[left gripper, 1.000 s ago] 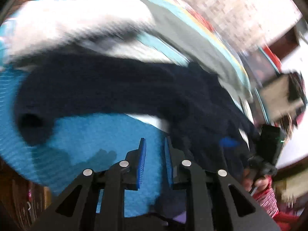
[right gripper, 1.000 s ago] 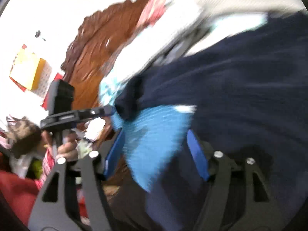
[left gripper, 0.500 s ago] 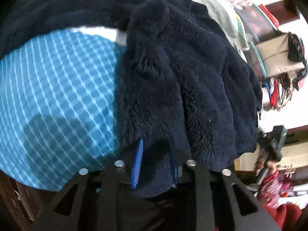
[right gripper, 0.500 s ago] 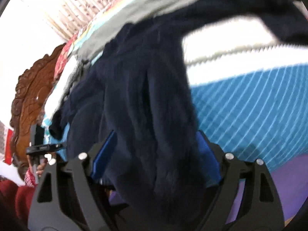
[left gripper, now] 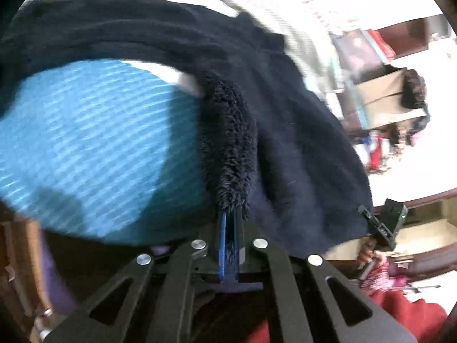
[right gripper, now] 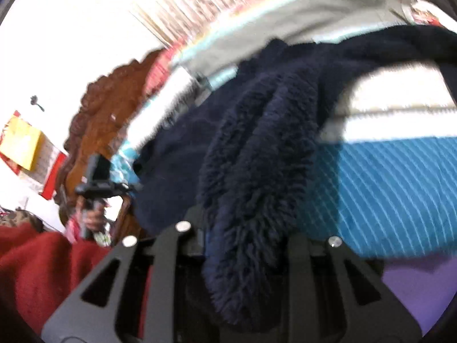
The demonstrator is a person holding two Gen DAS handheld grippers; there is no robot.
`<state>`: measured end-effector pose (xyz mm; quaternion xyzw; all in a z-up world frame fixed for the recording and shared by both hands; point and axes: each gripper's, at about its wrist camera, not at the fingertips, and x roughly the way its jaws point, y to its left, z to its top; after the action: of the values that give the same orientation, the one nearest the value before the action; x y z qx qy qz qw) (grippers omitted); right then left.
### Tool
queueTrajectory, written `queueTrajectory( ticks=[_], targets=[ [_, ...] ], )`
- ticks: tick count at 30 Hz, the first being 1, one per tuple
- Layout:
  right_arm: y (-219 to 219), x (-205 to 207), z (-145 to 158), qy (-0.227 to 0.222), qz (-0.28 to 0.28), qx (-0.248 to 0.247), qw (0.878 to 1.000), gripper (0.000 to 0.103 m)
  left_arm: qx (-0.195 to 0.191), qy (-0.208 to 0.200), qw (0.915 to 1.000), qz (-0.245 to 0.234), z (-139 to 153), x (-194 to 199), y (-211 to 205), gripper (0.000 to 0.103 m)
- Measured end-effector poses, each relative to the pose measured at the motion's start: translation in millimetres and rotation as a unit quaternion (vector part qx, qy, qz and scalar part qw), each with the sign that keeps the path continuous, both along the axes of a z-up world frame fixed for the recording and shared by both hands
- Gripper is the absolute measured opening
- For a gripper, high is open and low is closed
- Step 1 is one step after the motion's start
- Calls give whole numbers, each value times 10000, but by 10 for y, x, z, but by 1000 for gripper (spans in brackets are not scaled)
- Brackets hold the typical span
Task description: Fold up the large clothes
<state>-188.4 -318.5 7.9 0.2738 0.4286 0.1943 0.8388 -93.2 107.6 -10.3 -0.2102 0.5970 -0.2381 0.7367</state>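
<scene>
A large dark navy fleece garment (left gripper: 285, 120) lies bunched over a blue patterned bed cover (left gripper: 94, 148). My left gripper (left gripper: 228, 223) is shut on a fuzzy edge of the garment, blue pads nearly together. In the right wrist view the same fleece (right gripper: 257, 157) hangs thick over my right gripper (right gripper: 245, 237), which is shut on a fold of it; its pads are mostly hidden by the pile. The right gripper also shows in the left wrist view (left gripper: 382, 225) at the garment's far right edge, and the left gripper shows in the right wrist view (right gripper: 100, 183).
A carved wooden headboard (right gripper: 108, 108) stands at the bed's end. A grey and light blue sheet (right gripper: 285, 25) lies beyond the garment. A purple cloth (right gripper: 414, 285) lies at the bed's near edge. Shelves with boxes and clothes (left gripper: 391, 94) stand to the right.
Both grippers have closed on the fleece: the left pads came together and the right jaws narrowed. The garment's edge has been drawn up off the blue cover.
</scene>
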Motion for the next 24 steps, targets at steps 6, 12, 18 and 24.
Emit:
queueTrajectory(
  ticks=[6,12,18,24],
  targets=[
    [-17,44,-1116,1801,-811,-345,9797,71,1242,711,9894,241,-662,-54,-2,9],
    [-361,-106,-753,1383,-1423,-178,9800,73,888,110,9943,577,-320,-225,409,9],
    [-711,133,101,138,-1909,-618,9796,73,690,-835,9911,769,164,134,415,9],
    [-244,1079,302,-451,-1569,-1060,9809,88,486,-1609,9852,344,353,789,-287,9]
  ],
)
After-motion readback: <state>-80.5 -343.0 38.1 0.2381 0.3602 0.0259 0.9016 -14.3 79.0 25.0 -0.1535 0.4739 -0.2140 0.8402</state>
